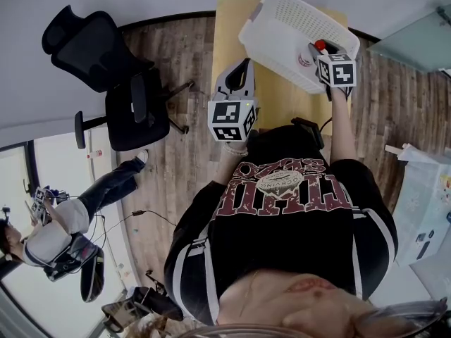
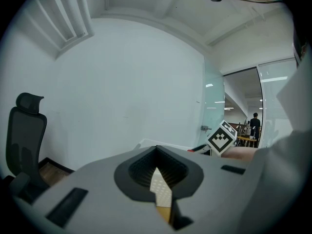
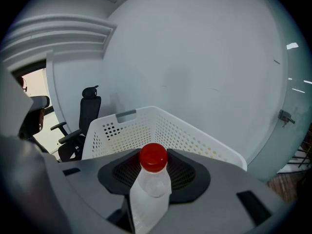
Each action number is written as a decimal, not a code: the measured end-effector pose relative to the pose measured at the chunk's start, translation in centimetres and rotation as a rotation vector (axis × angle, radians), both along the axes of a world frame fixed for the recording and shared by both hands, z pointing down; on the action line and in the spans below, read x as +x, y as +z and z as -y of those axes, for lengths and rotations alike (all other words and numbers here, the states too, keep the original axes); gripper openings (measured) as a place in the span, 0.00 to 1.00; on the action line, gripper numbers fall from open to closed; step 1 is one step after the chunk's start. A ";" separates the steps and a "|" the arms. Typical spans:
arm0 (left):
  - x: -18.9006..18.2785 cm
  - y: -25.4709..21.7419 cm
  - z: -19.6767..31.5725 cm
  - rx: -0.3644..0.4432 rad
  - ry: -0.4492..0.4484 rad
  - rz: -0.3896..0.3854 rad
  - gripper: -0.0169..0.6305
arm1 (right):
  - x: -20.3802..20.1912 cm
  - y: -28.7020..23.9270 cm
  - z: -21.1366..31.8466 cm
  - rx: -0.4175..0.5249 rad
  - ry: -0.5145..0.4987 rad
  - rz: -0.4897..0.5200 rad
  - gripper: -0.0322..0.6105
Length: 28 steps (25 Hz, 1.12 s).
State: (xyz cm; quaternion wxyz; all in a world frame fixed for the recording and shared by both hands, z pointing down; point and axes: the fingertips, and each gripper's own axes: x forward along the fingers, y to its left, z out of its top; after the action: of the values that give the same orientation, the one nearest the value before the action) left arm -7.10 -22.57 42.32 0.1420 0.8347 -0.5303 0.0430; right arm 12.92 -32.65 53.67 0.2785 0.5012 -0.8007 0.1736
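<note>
Nearest in, the left gripper [image 1: 244,65] is held up over the near edge of the wooden table [image 1: 229,34]. In the left gripper view its jaws [image 2: 159,182] are pressed nearly together, with only a thin sliver left between them. Nothing is gripped there, and just a bit of white mesh and wood can be seen through the gap.

Off to the right, the right gripper [image 1: 325,51] is clamped on a clear plastic bottle [image 1: 307,54] with a red cap [image 1: 320,45]. The right gripper view makes that pretty obvious: the bottle [image 3: 150,189] is pinched at its body between the jaws [image 3: 152,182], with the cap [image 3: 153,157] pointing away from the camera.

In the head view the bottle is seen over the right end of the white perforated basket [image 1: 271,16]. Whether the basket is actually touched by it can't be told. The basket [image 3: 161,128] is parked on the far part of the table, with a grey handle slot at one end.

Further out, a black office chair [image 1: 116,83] is stood on the wood-pattern floor [image 1: 183,160], well apart from the table. A seated person [image 1: 63,231] is caught at the left edge. Beyond all that, a plain white wall [image 2: 136,82] is seen.
</note>
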 end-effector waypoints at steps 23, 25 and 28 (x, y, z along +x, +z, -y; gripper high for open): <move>0.9 -0.5 -1.4 0.013 0.023 -0.009 0.10 | -1.5 -6.9 -1.7 0.112 -0.064 0.050 0.32; 0.9 -0.5 -1.5 0.014 0.023 -0.010 0.10 | -1.7 -7.5 -1.8 0.121 -0.073 0.051 0.32; 1.0 -0.5 -1.7 0.013 0.025 -0.011 0.10 | -2.0 -8.2 -2.0 0.131 -0.085 0.051 0.32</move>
State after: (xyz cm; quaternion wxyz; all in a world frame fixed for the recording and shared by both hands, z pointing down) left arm -6.10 -20.89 41.79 0.1389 0.8423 -0.5195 0.0365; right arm 10.93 -30.60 45.49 0.2314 0.4794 -0.8378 0.1216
